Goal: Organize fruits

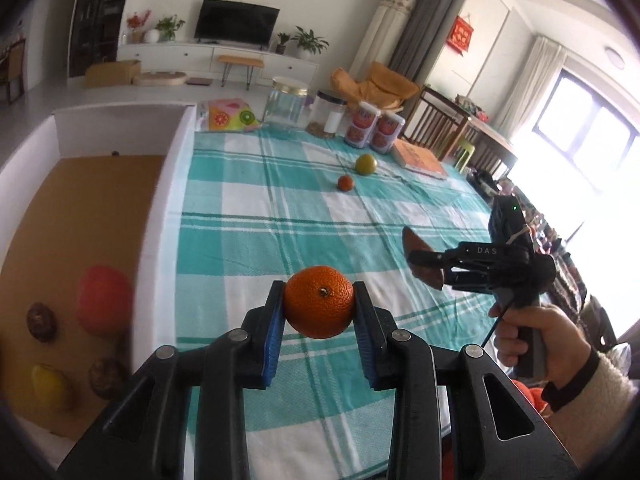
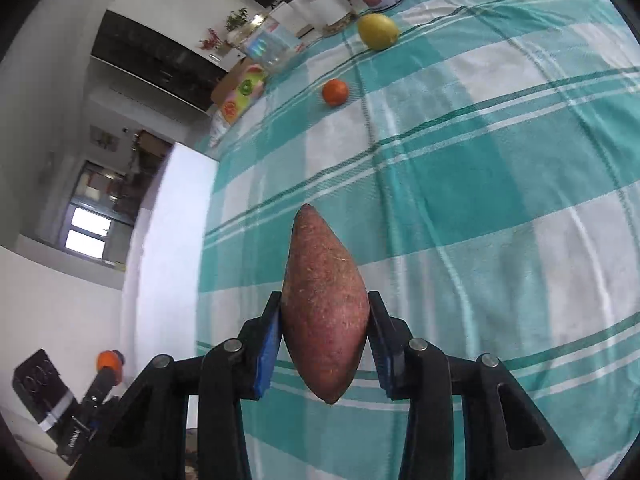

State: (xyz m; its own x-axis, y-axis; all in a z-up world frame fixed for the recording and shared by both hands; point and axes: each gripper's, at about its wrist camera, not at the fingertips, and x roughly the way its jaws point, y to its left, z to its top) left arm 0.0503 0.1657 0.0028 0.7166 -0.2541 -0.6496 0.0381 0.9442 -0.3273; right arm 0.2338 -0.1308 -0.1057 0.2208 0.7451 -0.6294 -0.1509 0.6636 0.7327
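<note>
Two-handed carry during fruit sorting. An orange is clamped between the blue-padded fingers of the left gripper and held clear above the checked tabletop, near its left edge, presumably so that it can be swung over the white wall of the cardboard-lined box at left. In that box a large red fruit, a yellow fruit and two dark brown fruits are already gathered. A reddish-brown sweet potato is gripped across its widest part by the right gripper, tips pointing near and far, which likely steadies it. A small orange fruit and a yellow-green fruit remain far off on the tabletop.
</note>
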